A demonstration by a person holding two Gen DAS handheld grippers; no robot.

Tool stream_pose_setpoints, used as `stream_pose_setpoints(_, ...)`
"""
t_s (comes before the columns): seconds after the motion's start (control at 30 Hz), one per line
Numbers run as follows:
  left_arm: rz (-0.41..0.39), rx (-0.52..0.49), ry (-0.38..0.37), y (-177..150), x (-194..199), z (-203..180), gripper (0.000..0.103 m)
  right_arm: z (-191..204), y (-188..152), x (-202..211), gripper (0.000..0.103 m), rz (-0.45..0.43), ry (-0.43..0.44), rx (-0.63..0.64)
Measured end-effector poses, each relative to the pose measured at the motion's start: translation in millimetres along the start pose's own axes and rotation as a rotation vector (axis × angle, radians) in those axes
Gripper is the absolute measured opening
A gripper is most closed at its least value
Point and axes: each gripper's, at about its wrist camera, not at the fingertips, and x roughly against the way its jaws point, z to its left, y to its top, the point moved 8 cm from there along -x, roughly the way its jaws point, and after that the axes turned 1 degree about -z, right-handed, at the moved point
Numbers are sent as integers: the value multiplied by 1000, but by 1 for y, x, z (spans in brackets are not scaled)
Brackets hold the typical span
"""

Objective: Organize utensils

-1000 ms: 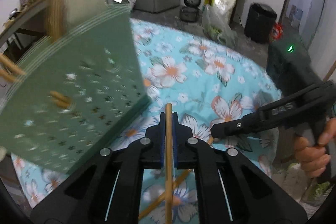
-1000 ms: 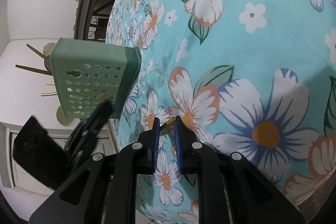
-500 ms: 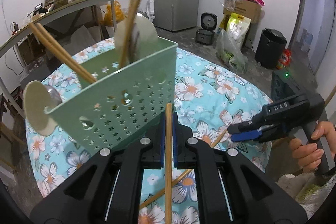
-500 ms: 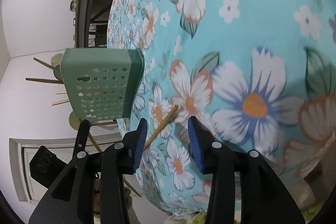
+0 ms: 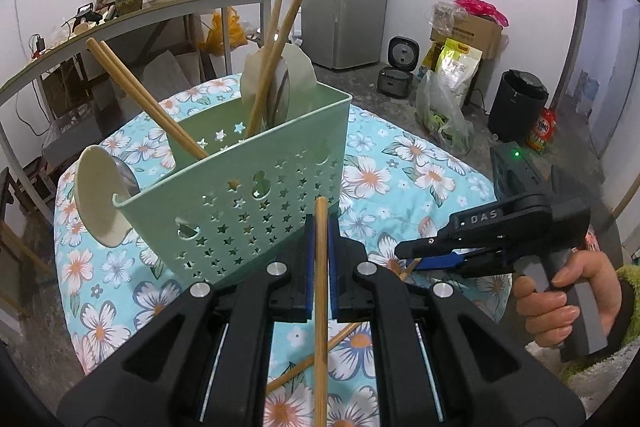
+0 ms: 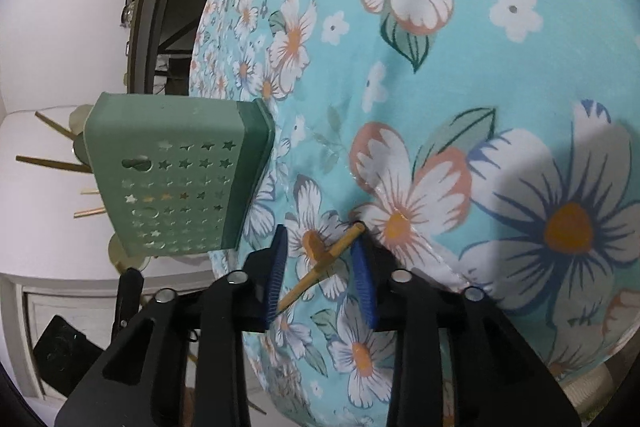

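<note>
One pale green plastic utensil caddy with star-shaped holes [image 5: 256,195] stands on the round table's turquoise floral cloth [image 5: 404,163], holding four bamboo chopsticks and two cream-handled spoons. The left gripper [image 5: 320,267] pinches a fifth bamboo chopstick [image 5: 320,307]. The right gripper [image 6: 320,267] is closing around a sixth chopstick [image 6: 320,265] lying on the cloth, pads not yet pressing.

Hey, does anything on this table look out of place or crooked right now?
Yes. One chopstick lies loose on the floral tablecloth instead of in the green basket, lying slantwise between the closing jaws of the right gripper. In the basket, the chopsticks lean at splayed angles. The left gripper holds another chopstick.
</note>
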Motion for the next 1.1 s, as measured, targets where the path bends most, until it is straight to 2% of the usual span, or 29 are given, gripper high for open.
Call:
stream_pose_setpoints(0.13,-2,2,-1,0,2,0,5,-4,1,1,14,-25,-32,13)
stream_pose_setpoints(0.33,-6,1,7,0,3,1,5,6,-1,9,13,-41,-9,73)
stream_pose_setpoints(0.73,-16,-3,21,3,10,2,5,79,2,60,10,-197,-18,423)
stream_pose_setpoints(1.1,-36,-35,50,15,14,-3,5,98,11,95,10,-287,-49,540)
